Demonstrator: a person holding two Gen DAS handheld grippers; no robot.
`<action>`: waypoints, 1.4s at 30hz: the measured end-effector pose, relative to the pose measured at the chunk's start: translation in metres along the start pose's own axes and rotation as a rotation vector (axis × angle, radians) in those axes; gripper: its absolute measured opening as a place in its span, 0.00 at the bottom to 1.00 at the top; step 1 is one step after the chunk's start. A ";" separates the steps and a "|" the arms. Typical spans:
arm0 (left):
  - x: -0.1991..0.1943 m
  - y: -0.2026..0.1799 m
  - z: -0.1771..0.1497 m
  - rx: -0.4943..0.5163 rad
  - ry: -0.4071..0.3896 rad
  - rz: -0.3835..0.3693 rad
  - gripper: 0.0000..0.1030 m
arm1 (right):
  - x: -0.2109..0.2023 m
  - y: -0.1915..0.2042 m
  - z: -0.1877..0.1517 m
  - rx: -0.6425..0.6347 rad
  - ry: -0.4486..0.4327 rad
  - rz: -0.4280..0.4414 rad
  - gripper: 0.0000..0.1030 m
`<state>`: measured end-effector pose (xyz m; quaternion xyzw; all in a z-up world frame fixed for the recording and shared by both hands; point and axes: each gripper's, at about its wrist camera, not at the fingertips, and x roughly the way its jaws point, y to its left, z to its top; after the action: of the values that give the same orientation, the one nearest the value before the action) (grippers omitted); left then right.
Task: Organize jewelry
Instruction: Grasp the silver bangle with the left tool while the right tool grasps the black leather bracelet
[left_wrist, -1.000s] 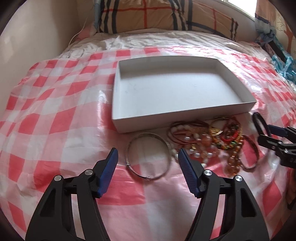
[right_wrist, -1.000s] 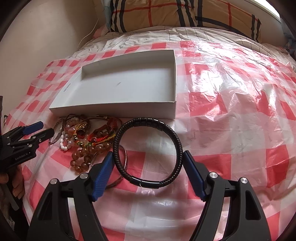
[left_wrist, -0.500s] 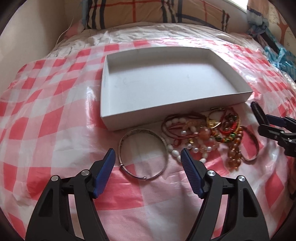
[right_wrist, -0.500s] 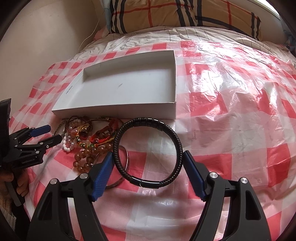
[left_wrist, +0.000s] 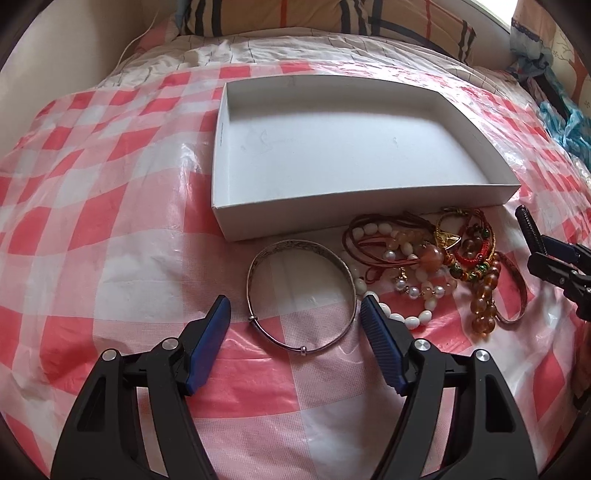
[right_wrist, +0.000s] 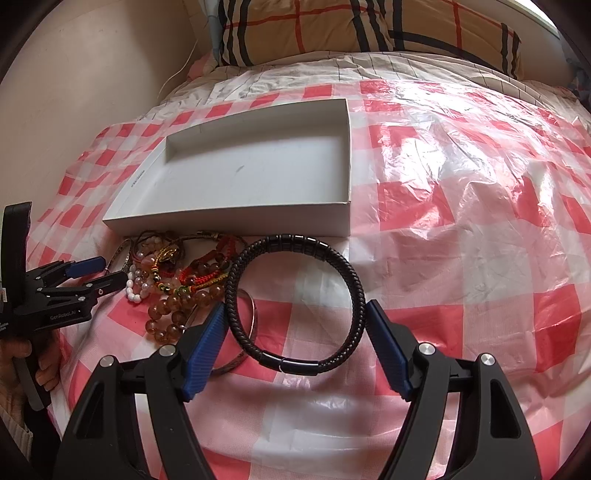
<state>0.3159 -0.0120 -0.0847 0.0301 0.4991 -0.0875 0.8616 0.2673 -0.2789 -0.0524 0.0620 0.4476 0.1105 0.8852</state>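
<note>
From the left gripper's (left_wrist: 295, 314) camera a thin silver bangle (left_wrist: 301, 293) lies flat on the bed's red-and-white checked plastic sheet (left_wrist: 110, 229) between the blue fingers (left_wrist: 208, 345), which stand apart, having just spread a little wider, and do not press on the bangle. The right gripper's (right_wrist: 295, 325) camera shows what that view misses: a black braided bracelet (right_wrist: 295, 299) lying between its own spread fingers (right_wrist: 205, 354), apparently clear of both, and partly over a second metal bangle (right_wrist: 251, 317). It also takes in a hand (right_wrist: 22, 369) gripping the left tool's handle, whose black body reads "GenRobot.AI". Between the two bracelets sits a tangled heap of jewelry (left_wrist: 428, 262): white pearly beads, amber beads, red cords and a gold-coloured piece, just in front of the near wall of a shallow white cardboard box (left_wrist: 369, 218). The box holds nothing; only faint scuff marks show on its floor. A line of tiny print runs along its left rim in the right-hand view, too small to read. A plaid pillow (right_wrist: 362, 26) lies at the head of the bed.
</note>
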 end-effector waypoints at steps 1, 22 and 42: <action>0.001 -0.001 0.000 0.001 0.002 -0.005 0.67 | 0.000 0.000 0.000 -0.001 0.000 0.000 0.70; 0.009 -0.007 0.009 -0.007 -0.001 -0.009 0.57 | 0.004 -0.001 -0.001 -0.005 0.008 -0.006 0.70; -0.064 -0.008 0.013 -0.037 -0.246 0.016 0.57 | -0.026 0.006 0.010 0.002 -0.156 0.010 0.70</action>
<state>0.2942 -0.0144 -0.0228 0.0071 0.3907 -0.0745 0.9175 0.2600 -0.2796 -0.0249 0.0735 0.3773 0.1091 0.9167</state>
